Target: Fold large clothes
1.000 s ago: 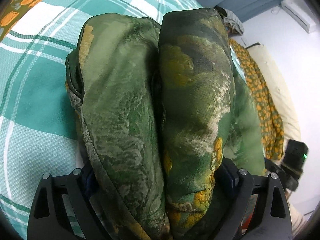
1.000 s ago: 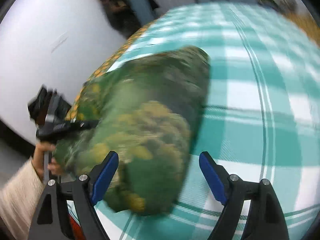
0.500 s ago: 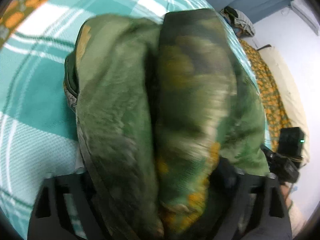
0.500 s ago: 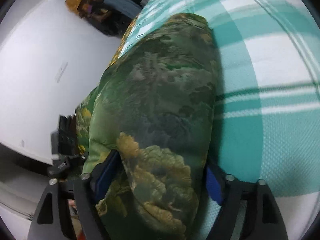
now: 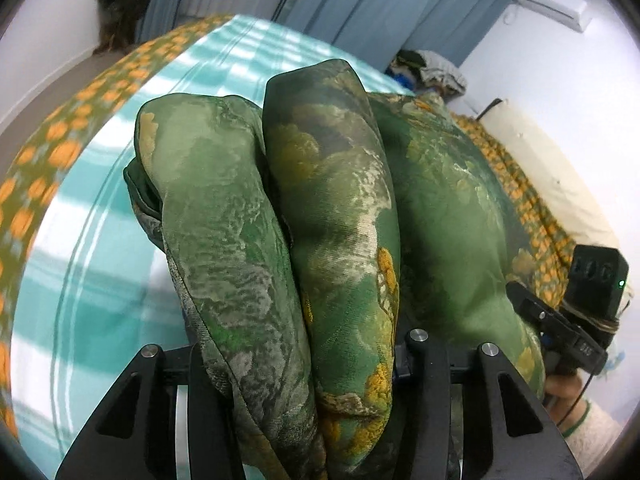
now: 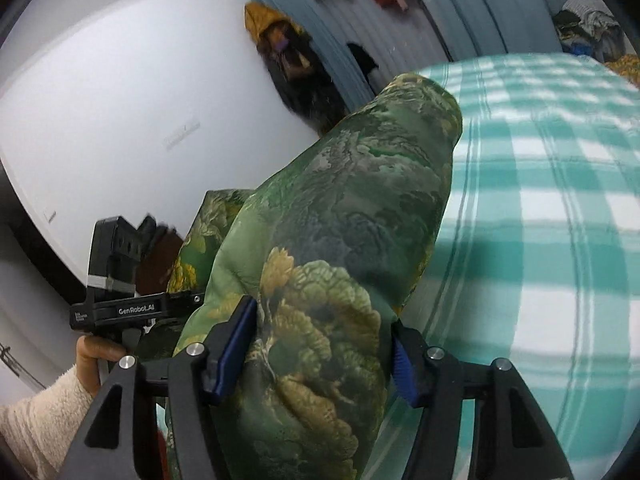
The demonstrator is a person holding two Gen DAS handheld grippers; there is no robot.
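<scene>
The large garment is a green silky cloth with yellow and grey landscape print, folded into a thick bundle. My left gripper is shut on two thick folds of it, which rise between the jaws and hide the pads. In the right wrist view the same bundle fills the gap of my right gripper, whose blue pads press its sides. The bundle is held above the teal checked bedspread. The right gripper also shows at the right edge of the left wrist view.
An orange-flowered sheet borders the bedspread. Blue curtains hang behind the bed. A clothes pile lies in the far corner. A cream cushion lies by the white wall. Dark clothes hang on the wall.
Both grippers have lifted the bundle off the bedspread and tilted up, so the room walls and curtains come into view. The right gripper went from open around the bundle to closed on it.
</scene>
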